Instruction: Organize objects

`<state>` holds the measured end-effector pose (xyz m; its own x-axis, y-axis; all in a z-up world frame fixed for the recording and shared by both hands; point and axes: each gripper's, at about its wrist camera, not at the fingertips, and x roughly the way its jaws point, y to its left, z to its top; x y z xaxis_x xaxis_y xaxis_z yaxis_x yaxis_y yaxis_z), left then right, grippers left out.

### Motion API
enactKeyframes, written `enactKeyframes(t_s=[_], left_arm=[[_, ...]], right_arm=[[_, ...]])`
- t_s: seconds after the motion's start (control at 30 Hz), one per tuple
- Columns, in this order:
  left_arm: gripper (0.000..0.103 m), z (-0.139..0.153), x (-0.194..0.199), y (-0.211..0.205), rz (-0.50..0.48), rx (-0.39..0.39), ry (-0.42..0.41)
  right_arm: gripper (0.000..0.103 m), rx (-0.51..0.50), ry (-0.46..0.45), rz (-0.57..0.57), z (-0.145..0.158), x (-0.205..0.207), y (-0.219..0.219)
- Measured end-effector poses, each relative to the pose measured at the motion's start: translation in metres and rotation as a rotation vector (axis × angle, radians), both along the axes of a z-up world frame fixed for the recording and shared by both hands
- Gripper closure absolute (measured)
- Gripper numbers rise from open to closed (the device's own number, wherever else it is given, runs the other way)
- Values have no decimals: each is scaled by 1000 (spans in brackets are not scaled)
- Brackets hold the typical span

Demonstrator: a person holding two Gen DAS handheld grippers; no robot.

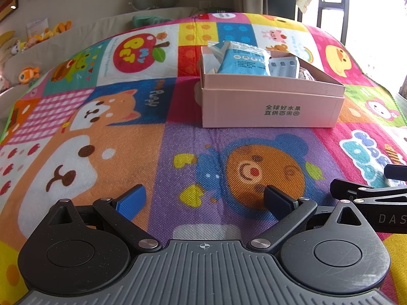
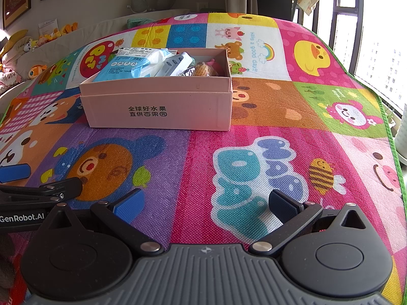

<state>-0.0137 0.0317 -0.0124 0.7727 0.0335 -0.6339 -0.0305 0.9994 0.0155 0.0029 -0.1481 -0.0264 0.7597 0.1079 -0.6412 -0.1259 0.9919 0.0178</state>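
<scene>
**Right wrist view: box packed, both grippers empty**

Right gripper (image 2: 206, 204) w/ blue-padded black fingers is hovering spread wide over the colourful cartoon play mat (image 2: 318, 117), gripping nothing. Pink cardboard box (image 2: 157, 106) is sitting ahead-left, holding a light-blue plastic wipes pack (image 2: 122, 67), a grey blister strip (image 2: 175, 63) & small toys. Left gripper (image 2: 38, 178) is poking in at left edge.

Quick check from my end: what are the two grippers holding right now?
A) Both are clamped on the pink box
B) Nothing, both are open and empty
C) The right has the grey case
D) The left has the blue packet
B: the left gripper and right gripper both show jaws spread over the bare play mat, while the blue packet lies in the pink box.
</scene>
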Motion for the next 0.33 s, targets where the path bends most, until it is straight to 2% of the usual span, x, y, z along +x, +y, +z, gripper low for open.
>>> enactKeyframes(t_s=[0.33], left_arm=[[2, 0, 1, 0, 0, -3, 0]], right_arm=[[0, 0, 0, 0, 0, 0, 0]])
